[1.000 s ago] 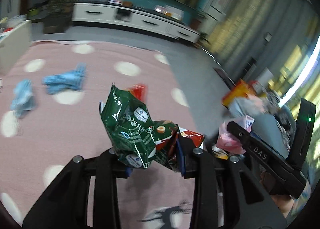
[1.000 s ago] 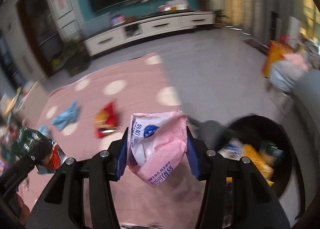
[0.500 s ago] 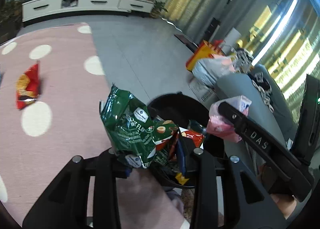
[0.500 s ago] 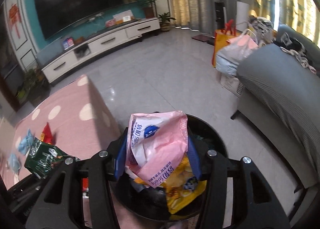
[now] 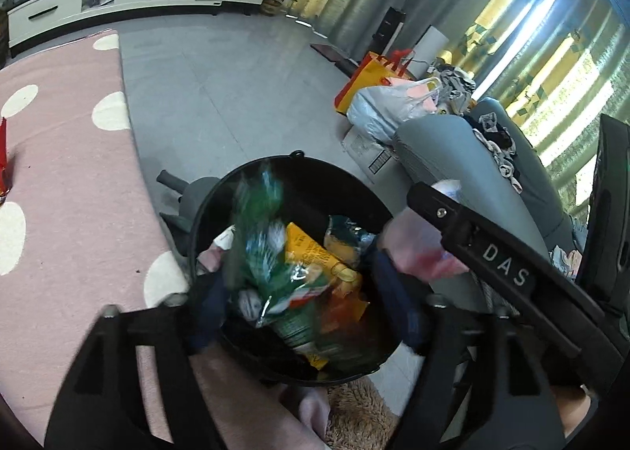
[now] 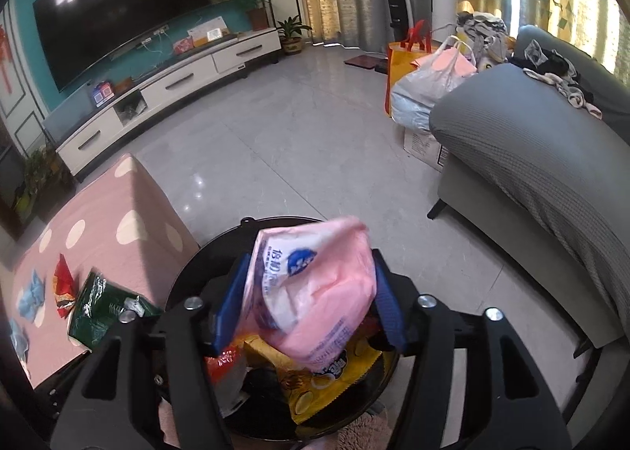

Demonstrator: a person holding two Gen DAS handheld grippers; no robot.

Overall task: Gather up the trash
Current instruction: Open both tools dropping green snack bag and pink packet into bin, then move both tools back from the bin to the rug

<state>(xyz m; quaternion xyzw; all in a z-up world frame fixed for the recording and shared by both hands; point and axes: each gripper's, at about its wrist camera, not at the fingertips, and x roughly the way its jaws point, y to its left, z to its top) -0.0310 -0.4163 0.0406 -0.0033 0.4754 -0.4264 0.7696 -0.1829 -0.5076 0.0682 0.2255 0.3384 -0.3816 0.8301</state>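
A black round trash bin (image 5: 220, 198) stands on the grey floor by the pink rug and holds several snack wrappers. My left gripper (image 5: 311, 312) is open right above the bin. A blurred green snack bag (image 5: 256, 249) is falling from it into the bin. It also shows in the right wrist view (image 6: 98, 308), at the bin's left rim. My right gripper (image 6: 307, 300) is over the bin (image 6: 185, 273), its jaws spread, with a pink packet (image 6: 311, 292) still between the pads. That pink packet also shows in the left wrist view (image 5: 417, 249).
A pink dotted rug (image 5: 59, 174) lies left of the bin, with a red wrapper (image 6: 63, 284) and blue cloths (image 6: 31, 296) on it. A grey sofa (image 6: 551, 158) stands to the right, with bags (image 6: 429, 84) beside it. A white TV cabinet (image 6: 157, 91) is at the back.
Both grippers moved from above the rug to above the bin. My left gripper opened and let go of the green snack bag. My right gripper's jaws widened around the pink packet.
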